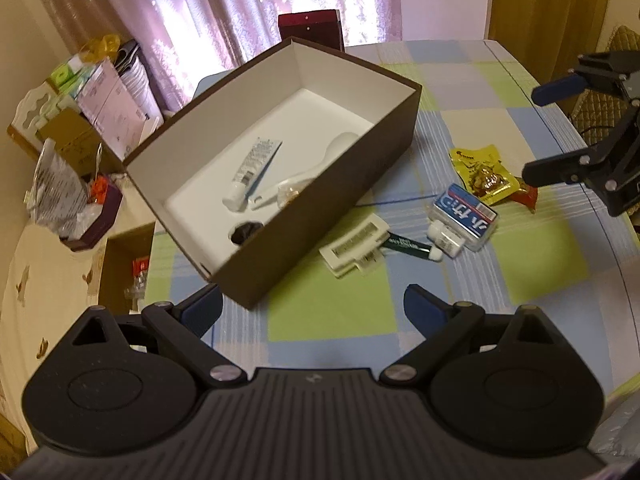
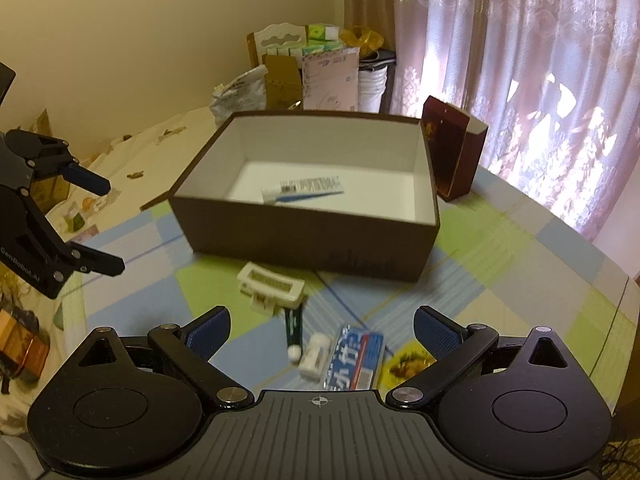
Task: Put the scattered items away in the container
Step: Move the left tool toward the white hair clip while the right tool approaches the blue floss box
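R gripper point(image 2: 322, 330) open, empty, above blue packet point(image 2: 354, 362) & white bottle point(image 2: 314, 356); brown box point(image 2: 312, 236) behind.

A table in a checked cloth point(image 1: 460, 92) is carrying a brown box point(image 1: 320, 216), a white clip point(image 1: 354, 246), a green tube point(image 1: 408, 246), a blue-labelled case point(image 1: 466, 210) and a yellow packet point(image 1: 482, 174).

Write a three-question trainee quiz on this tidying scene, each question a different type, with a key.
1. True or false: the brown box already holds a white tube.
2. Which lies nearest the box's outer wall? A) yellow snack packet B) white comb-like clip C) blue-labelled clear case
3. Fill in: both the left gripper and the right gripper are ____.

Key: 1 true; 2 B; 3 open, holding nothing.
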A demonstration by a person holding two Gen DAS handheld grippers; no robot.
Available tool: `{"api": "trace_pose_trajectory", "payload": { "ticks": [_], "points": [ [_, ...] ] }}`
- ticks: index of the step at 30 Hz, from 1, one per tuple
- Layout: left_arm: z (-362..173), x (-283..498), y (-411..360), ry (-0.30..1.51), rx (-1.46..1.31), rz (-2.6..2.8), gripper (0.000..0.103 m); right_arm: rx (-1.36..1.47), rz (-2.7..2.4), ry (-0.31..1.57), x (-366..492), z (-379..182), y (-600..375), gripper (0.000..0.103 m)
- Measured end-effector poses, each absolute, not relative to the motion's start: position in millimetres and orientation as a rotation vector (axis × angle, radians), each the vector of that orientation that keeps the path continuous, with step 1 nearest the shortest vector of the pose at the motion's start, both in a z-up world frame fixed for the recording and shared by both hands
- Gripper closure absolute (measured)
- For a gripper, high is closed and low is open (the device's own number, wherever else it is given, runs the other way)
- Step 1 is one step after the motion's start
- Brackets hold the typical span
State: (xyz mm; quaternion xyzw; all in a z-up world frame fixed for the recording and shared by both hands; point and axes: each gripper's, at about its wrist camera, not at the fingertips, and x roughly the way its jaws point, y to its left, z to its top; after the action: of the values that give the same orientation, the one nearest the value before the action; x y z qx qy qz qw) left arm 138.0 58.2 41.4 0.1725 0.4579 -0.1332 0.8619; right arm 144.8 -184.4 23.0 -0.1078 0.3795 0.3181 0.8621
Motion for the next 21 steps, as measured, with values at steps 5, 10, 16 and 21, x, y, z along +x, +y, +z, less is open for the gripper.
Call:
{"api": "trace_pose_trajectory", "payload": {
  "ticks": [5, 10, 16, 21],
  "points": [
    [36.6, 118.1, 55.9, 0.96, 0.323, -0.252, 0.007, -0.209, 0.663, 0.813, 132.5, 10.7, -192.4, 0.0],
    [28.3, 104.5, 58.9, 0.963, 0.272, -0.244, 0.007, -0.179, 0.625, 0.823, 125.0, -5.2, -199.2, 0.0],
    [16.7, 99.5, 67.4, 0.929, 0.219, -0.252, 0.008, -0.128, 0.581, 0.872, 123.8, -27.5, -202.1, 0.0],
    [-0.4, 100.5, 67.2, 0.886, 0.271, -0.301, 0.008, -0.093, 0.526, 0.896, 125.6, -43.1, -204.7, 0.0]
  ]
}}
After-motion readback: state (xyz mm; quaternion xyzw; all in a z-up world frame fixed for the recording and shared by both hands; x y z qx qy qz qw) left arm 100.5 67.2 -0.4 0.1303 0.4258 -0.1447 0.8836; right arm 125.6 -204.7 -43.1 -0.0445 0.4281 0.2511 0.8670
